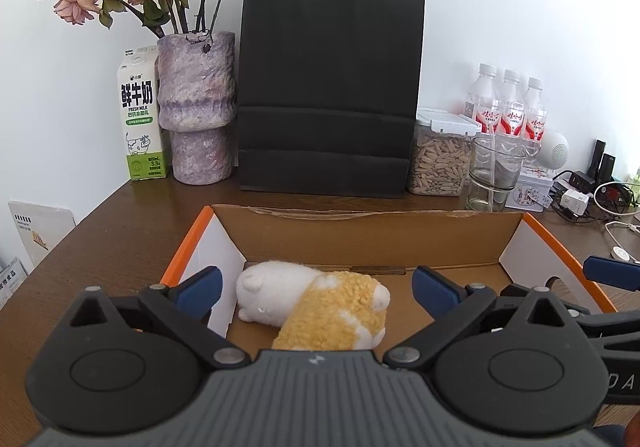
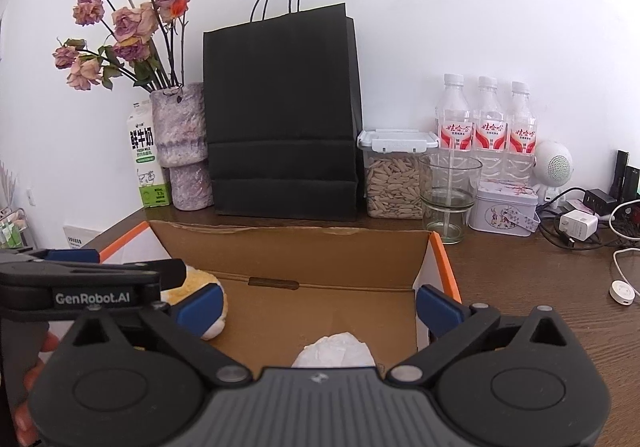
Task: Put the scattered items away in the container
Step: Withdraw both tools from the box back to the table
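An open cardboard box (image 1: 372, 235) with orange-edged flaps sits on the brown table. On its floor at the left lies a white and yellow plush toy (image 1: 316, 307). My left gripper (image 1: 316, 287) hangs over that toy, open, its blue pads well clear of it. In the right wrist view the same box (image 2: 296, 247) holds a crumpled white wad (image 2: 334, 351) near its front right. My right gripper (image 2: 320, 307) is open above the wad, with nothing between its pads. Part of the plush toy (image 2: 200, 281) shows behind the left gripper's arm at the left.
Behind the box stand a black paper bag (image 1: 332, 87), a purple vase of dried roses (image 1: 196, 107), a milk carton (image 1: 140, 115), a jar of seeds (image 1: 440, 155), a glass (image 1: 494, 175), three water bottles (image 1: 508, 107) and a tin (image 2: 504, 209). Chargers and cables (image 2: 588, 223) lie at the right.
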